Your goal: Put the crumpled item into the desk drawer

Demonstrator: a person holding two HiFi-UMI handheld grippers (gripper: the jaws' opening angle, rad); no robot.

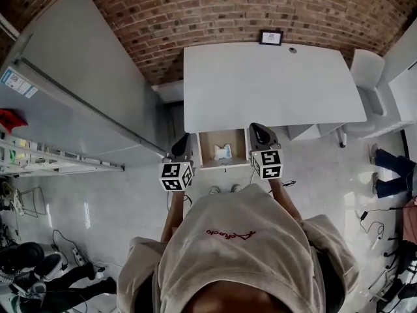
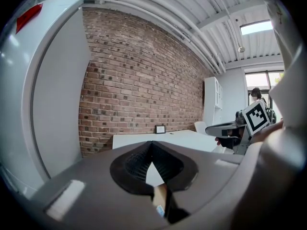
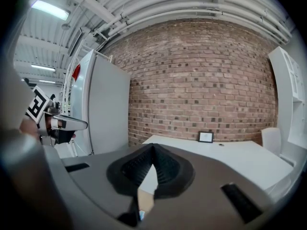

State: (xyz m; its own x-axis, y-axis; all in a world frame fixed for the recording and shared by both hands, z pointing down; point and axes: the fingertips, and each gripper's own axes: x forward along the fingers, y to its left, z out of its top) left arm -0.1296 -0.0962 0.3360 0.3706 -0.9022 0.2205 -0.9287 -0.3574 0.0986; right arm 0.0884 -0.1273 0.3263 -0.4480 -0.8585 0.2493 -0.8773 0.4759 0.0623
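Observation:
The crumpled item (image 1: pixel 223 152), a white and blue wad, lies inside the open wooden drawer (image 1: pixel 207 146) under the front edge of the white desk (image 1: pixel 267 87). My left gripper (image 1: pixel 182 140) hangs just left of the drawer, and my right gripper (image 1: pixel 259 130) just right of it. Both are above the drawer's level, shut and holding nothing. In the left gripper view the jaws of the left gripper (image 2: pixel 152 145) meet at their tips, and a sliver of the wad (image 2: pixel 159 210) shows below them. The right gripper (image 3: pixel 152 147) looks the same in its own view.
A tall grey cabinet (image 1: pixel 78 90) stands left of the desk. A small picture frame (image 1: pixel 271 38) sits at the desk's far edge by the brick wall. A white chair (image 1: pixel 368 70) is at the right. Someone's legs (image 1: pixel 391 168) and floor cables (image 1: pixel 374 223) are further right.

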